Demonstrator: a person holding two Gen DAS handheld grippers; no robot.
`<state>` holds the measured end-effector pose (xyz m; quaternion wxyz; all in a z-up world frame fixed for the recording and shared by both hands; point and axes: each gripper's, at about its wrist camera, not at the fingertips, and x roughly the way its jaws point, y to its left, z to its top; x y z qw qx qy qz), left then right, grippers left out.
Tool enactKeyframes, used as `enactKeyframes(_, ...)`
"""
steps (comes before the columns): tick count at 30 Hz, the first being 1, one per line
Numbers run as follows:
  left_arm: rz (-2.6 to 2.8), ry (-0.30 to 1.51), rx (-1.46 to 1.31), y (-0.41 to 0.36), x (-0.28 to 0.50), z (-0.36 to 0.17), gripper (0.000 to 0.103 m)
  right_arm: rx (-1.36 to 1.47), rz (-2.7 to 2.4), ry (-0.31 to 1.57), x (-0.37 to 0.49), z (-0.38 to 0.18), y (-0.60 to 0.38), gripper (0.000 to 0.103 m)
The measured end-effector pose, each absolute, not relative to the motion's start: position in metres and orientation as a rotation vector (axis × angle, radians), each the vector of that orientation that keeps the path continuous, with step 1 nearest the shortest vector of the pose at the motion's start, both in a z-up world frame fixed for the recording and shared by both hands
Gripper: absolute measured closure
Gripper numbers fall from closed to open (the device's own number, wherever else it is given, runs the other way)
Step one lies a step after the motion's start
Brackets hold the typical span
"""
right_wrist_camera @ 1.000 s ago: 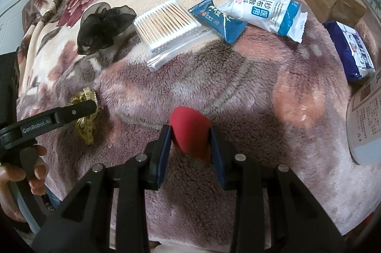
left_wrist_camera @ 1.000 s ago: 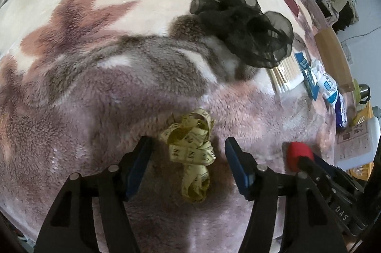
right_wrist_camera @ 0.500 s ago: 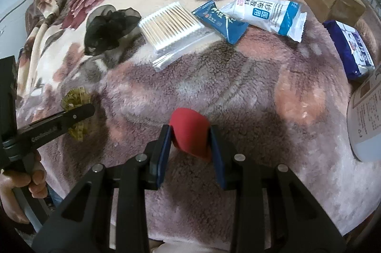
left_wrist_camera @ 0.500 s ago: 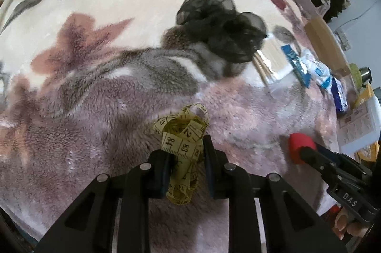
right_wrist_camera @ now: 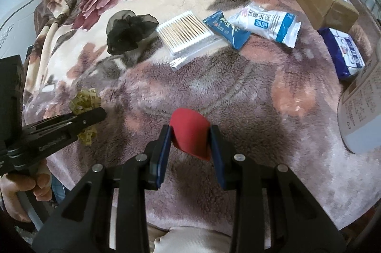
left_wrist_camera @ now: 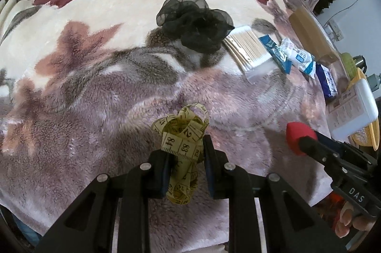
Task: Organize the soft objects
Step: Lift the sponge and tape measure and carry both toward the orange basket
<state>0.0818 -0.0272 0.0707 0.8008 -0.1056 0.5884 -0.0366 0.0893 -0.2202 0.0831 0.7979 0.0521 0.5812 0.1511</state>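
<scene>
Two soft things are clamped right now, one per gripper. Left gripper (left_wrist_camera: 184, 165) has its fingers squeezed onto the tape (left_wrist_camera: 182, 148), a yellow tangled wad, with loops sticking up past the fingertips and a tail hanging below them, lifted a bit off the blanket (left_wrist_camera: 100, 96). Right gripper (right_wrist_camera: 190, 141) has its fingers pressed on both sides of the sponge (right_wrist_camera: 190, 134), red and rounded, poking out ahead of the pads and held over the blanket.

Straight ahead of the left fingers, well apart, sits the scrunchie (left_wrist_camera: 194, 24), black and sheer. Just right of it is the swab pack (left_wrist_camera: 247, 48), touching or nearly so. Further right come a blue packet (left_wrist_camera: 276, 54), then a white packet (left_wrist_camera: 297, 57), in a row.

From the right wrist view the same row lies well ahead of the fingers, and a dark blue pack (right_wrist_camera: 343, 53) sits off to their right, beside a brown box (right_wrist_camera: 319, 0). A white bottle (right_wrist_camera: 364, 110) is at the far right edge.
</scene>
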Motion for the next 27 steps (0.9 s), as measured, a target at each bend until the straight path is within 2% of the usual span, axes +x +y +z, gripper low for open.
enactKeyframes(27,-0.107,1.232,-0.167,-0.052,0.067,0.1,0.079,0.113,0.305,1.208,0.07,0.111,-0.242,0.07)
